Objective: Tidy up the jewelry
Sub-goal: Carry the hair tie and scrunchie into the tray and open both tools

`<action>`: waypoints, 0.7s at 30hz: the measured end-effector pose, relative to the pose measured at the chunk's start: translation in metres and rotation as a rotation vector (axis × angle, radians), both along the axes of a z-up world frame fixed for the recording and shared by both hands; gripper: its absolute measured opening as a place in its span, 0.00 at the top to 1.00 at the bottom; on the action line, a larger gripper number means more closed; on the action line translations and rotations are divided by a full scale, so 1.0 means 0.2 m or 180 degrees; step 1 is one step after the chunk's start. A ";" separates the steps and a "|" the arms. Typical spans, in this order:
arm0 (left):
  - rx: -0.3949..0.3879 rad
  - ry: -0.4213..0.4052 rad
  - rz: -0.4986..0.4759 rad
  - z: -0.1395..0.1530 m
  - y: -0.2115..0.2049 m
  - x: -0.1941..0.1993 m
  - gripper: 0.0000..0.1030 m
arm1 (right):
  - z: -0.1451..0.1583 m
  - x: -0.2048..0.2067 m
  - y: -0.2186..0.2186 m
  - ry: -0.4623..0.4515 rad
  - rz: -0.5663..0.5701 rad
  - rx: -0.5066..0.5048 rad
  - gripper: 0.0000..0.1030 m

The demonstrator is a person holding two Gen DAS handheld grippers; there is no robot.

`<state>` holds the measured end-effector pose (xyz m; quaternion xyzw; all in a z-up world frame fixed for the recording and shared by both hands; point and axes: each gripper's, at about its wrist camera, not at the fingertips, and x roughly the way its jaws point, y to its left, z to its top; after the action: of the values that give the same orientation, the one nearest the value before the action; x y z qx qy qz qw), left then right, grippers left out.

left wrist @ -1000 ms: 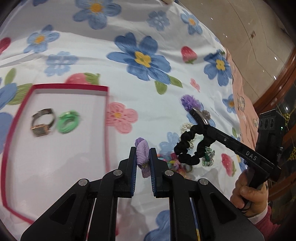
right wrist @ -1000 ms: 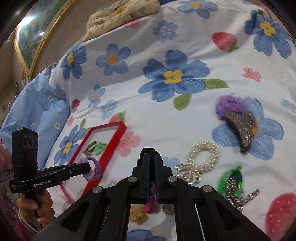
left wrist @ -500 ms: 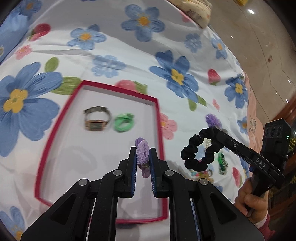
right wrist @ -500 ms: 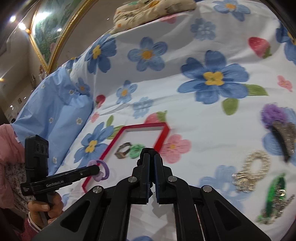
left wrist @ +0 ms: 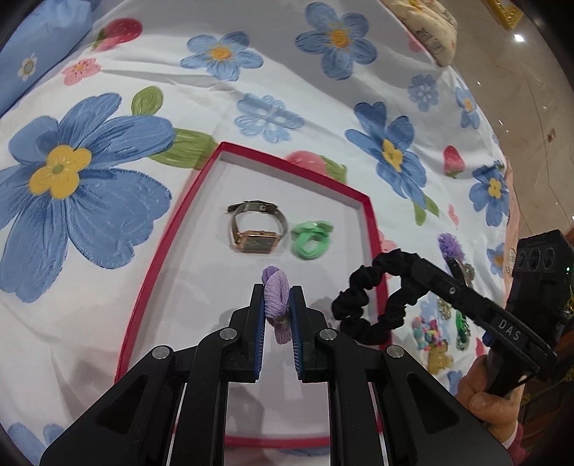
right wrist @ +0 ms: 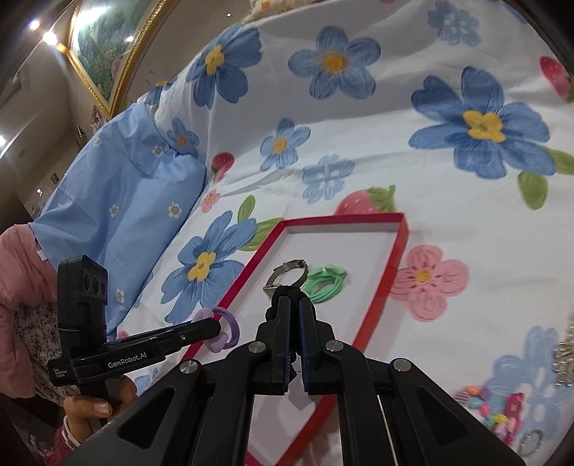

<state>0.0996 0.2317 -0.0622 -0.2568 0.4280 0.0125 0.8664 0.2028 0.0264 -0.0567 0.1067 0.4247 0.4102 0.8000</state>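
Note:
A red-rimmed white tray (left wrist: 371, 215) lies on the flowered bedspread and holds a gold watch (left wrist: 256, 227) and a green hair tie (left wrist: 310, 238). My left gripper (left wrist: 277, 304) is shut on a purple scrunchie (left wrist: 275, 299) above the tray's near half. My right gripper (left wrist: 405, 267) is shut on a black scrunchie (left wrist: 369, 297) over the tray's right rim. In the right wrist view the tray (right wrist: 400, 247), watch (right wrist: 288, 274) and green tie (right wrist: 324, 283) lie ahead of the right gripper (right wrist: 294, 312), and the left gripper (right wrist: 215, 328) holds the purple scrunchie (right wrist: 222, 331) at the tray's left rim.
Loose jewelry lies on the bedspread right of the tray: a purple hair clip (left wrist: 450, 247), a colourful beaded piece (left wrist: 428, 329) and a green sequin piece (left wrist: 462, 326). A blue pillow (right wrist: 118, 200) sits at the left. A cushion (left wrist: 427, 25) lies at the bed's far edge.
Both grippers have moved left from the jewelry pile to over the tray, each still holding its scrunchie. The tray now fills the middle of both views.

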 end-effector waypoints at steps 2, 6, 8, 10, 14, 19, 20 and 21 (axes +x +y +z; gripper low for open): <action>-0.0037 0.0024 -0.0008 -0.02 0.02 0.03 0.89 | -0.04 0.02 0.03 0.0038 0.0004 -0.0034 0.96; -0.0091 0.0078 -0.0023 -0.07 0.04 0.10 0.89 | -0.10 0.07 0.10 0.0049 0.0028 -0.0205 0.96; -0.0079 0.0119 -0.0042 -0.09 0.04 0.12 0.89 | -0.14 0.09 0.14 0.0040 0.0045 -0.0329 0.96; -0.0023 0.0171 -0.0036 -0.12 0.04 0.14 0.89 | -0.16 0.10 0.16 0.0010 0.0053 -0.0451 0.96; 0.0009 0.0270 -0.0016 -0.17 0.05 0.16 0.88 | -0.20 0.12 0.20 -0.0006 0.0088 -0.0652 0.96; 0.0048 0.0352 0.0013 -0.20 0.05 0.17 0.84 | -0.23 0.14 0.22 0.0001 0.0147 -0.0785 0.94; 0.0047 0.0355 0.0015 -0.20 0.06 0.17 0.84 | -0.23 0.14 0.23 -0.0009 0.0151 -0.0801 0.93; 0.0060 0.0360 0.0028 -0.20 0.06 0.17 0.83 | -0.23 0.14 0.23 -0.0015 0.0163 -0.0805 0.92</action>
<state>0.1342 0.2431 -0.1030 -0.2494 0.4751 0.0348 0.8431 0.2306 0.0725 -0.1020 -0.0069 0.4737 0.3740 0.7973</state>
